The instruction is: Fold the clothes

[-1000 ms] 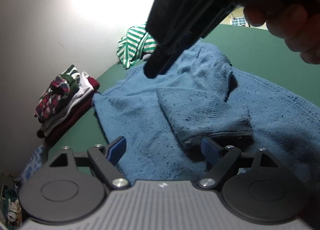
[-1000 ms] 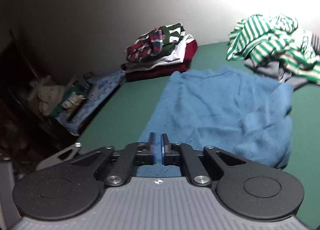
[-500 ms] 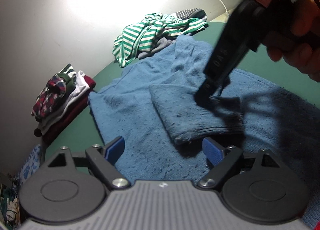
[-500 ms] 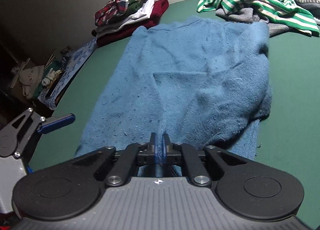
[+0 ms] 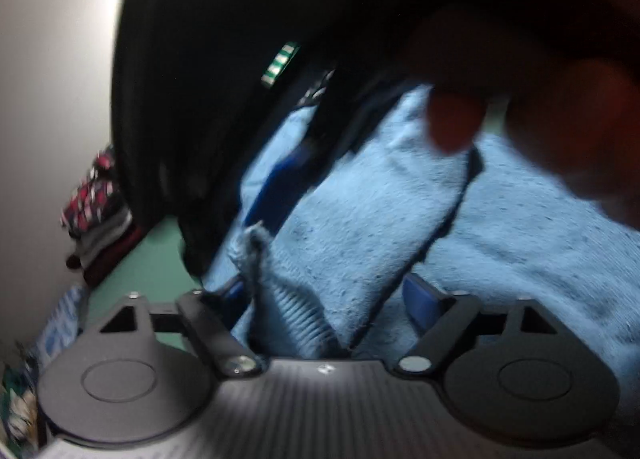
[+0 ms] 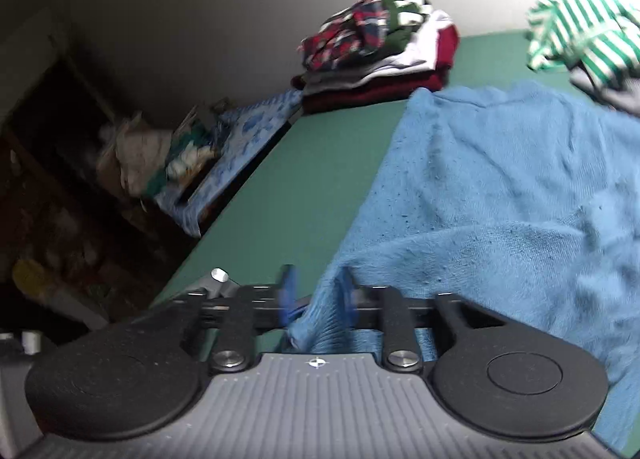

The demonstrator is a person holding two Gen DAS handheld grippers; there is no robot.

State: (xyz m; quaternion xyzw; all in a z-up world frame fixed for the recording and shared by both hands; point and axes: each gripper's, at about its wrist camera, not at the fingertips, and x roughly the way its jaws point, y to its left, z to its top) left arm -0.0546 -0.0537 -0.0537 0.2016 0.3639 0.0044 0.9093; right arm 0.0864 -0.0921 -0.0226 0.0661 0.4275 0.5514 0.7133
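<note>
A light blue knitted sweater [image 6: 500, 179] lies spread on the green table [image 6: 300, 179]. My right gripper [image 6: 316, 291] is slightly open, and the sweater's ribbed cuff [image 6: 320, 323] hangs between its blue fingers, against the right one. In the left wrist view that cuff [image 5: 288, 307] stands up beside the left finger of my left gripper [image 5: 326, 293], which is wide open over the sleeve [image 5: 360, 219]. A blue finger [image 5: 276, 179] of the right gripper sits just above the cuff's tip. A person's hand [image 5: 540, 99] and the dark gripper body block the upper part of that view.
A stack of folded clothes [image 6: 380, 59] sits at the table's far left edge by the wall. A green-and-white striped garment [image 6: 580, 27] is heaped at the far right. A blue patterned item [image 6: 240, 147] and dark cluttered shelves lie off the table's left side.
My right gripper carried the cuff across to just in front of my left gripper, and its fingers have parted. The left gripper stayed open and now has the sleeve between its fingers.
</note>
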